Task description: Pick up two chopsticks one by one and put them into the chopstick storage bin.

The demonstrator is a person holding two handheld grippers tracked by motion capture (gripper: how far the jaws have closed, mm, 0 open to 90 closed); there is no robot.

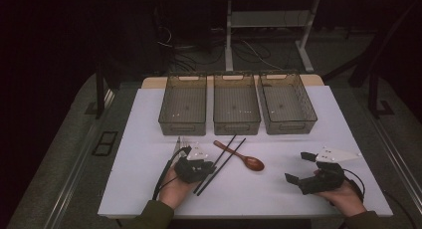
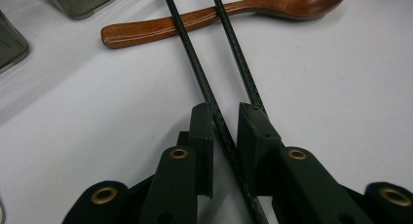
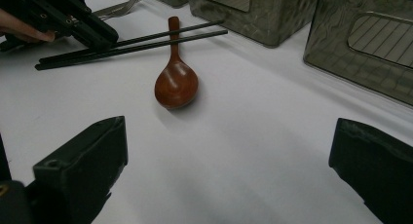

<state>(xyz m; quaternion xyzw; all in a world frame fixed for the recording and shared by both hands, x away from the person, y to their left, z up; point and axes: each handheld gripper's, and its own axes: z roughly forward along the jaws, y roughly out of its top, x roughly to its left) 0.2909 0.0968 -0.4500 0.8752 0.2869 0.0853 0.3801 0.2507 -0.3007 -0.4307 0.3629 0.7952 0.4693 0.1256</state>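
Chopsticks (image 1: 219,162) across spoon (image 1: 241,157), before bins (image 1: 236,109)

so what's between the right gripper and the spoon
Bare white table: the right gripper view shows nothing between the right gripper and the spoon.

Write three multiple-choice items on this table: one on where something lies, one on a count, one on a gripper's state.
1. Where do the black chopsticks lie?
A) inside a bin
B) across the wooden spoon's handle
C) under the right gripper

2. How many grey bins stand at the back?
A) two
B) three
C) four

3. How do the right gripper's jaws stand?
A) wide apart, empty
B) shut on the spoon
C) shut on a chopstick

Key: 1 B, both sticks cross the handle; 2 B, three stand side by side; 3 A, bare table lies between them.
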